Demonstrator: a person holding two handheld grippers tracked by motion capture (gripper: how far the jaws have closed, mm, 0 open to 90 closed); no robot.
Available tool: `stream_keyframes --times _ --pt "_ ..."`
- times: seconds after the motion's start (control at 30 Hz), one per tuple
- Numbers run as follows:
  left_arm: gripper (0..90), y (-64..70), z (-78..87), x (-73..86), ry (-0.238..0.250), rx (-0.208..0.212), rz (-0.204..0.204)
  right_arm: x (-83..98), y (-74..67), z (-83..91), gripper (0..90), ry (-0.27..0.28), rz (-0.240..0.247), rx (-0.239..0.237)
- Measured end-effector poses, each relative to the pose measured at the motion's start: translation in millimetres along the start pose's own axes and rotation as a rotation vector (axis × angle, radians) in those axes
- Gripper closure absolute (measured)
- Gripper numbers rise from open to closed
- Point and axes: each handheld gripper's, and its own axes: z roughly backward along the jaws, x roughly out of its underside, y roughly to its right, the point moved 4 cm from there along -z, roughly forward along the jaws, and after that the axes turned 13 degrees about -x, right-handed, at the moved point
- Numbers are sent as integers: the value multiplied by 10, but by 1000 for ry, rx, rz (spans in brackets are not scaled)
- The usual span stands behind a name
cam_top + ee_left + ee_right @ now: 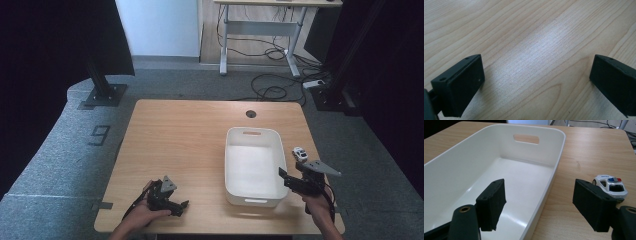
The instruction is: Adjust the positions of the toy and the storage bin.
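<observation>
On the wooden table point(190, 135), the toy police car point(611, 185) sits just beyond the right gripper point(539, 202) (jaws wide), beside its right jaw.

Glossy smooth white plastic bin point(499, 170), shiny toy car point(611, 185), matt grained wooden table point(529, 37).

Small white plastic toy police car point(611, 185) with red-and-blue light bar on roof, dark windows, black wheels; upright on its wheels on light wood-grain tabletop point(180, 135), just beside right long wall of bin, apart from it, near table's right edge point(299, 153)

White rectangular plastic bin point(557, 157) with rounded corners, slot handle cut in each short end; upright, open top, nothing inside; sits on right half of tabletop, long axis running away from person point(231, 165)
</observation>
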Motion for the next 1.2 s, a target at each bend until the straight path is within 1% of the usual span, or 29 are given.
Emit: stream_keyframes --times 0.23,0.37,0.43,0.47,0.5,0.53,0.6,0.8,0.87,0.93,1.0,1.03,1.07,1.1,1.2 --pt "0 0 0 -1 0 0 0 41 59 -46 259 -12 0 19" --pt "0 0 -1 -1 0 0 0 82 88 -95 260 -30 -2 29" --pt "0 0 -1 -1 0 0 0 98 93 -129 262 -42 7 33" --pt "0 1 -1 -1 0 0 0 108 94 -159 285 -50 17 48" --pt "0 1 -1 -1 0 0 0 108 94 -159 285 -50 17 48" --pt "0 1 -1 -1 0 0 1 106 98 -177 328 -54 21 54" --pt "0 1 -1 -1 0 0 0 105 100 -188 338 -54 22 53" --pt "0 1 -1 -1 0 0 0 120 122 -258 400 -75 50 61" --pt "0 1 -1 -1 0 0 0 117 118 -263 414 -76 43 57" --pt "0 1 -1 -1 0 0 0 109 110 -265 440 -82 12 42" --pt "0 1 -1 -1 0 0 0 110 122 -262 472 -84 -17 50" --pt "0 1 -1 -1 0 -1 0 110 122 -262 472 -84 -17 50" --pt "0 1 -1 -1 0 -1 1 117 135 -263 499 -89 -34 62" --pt "0 1 -1 -1 0 -1 1 117 135 -263 499 -89 -34 62" --pt "0 2 -1 -2 0 -1 1 125 138 -267 551 -91 -62 57"
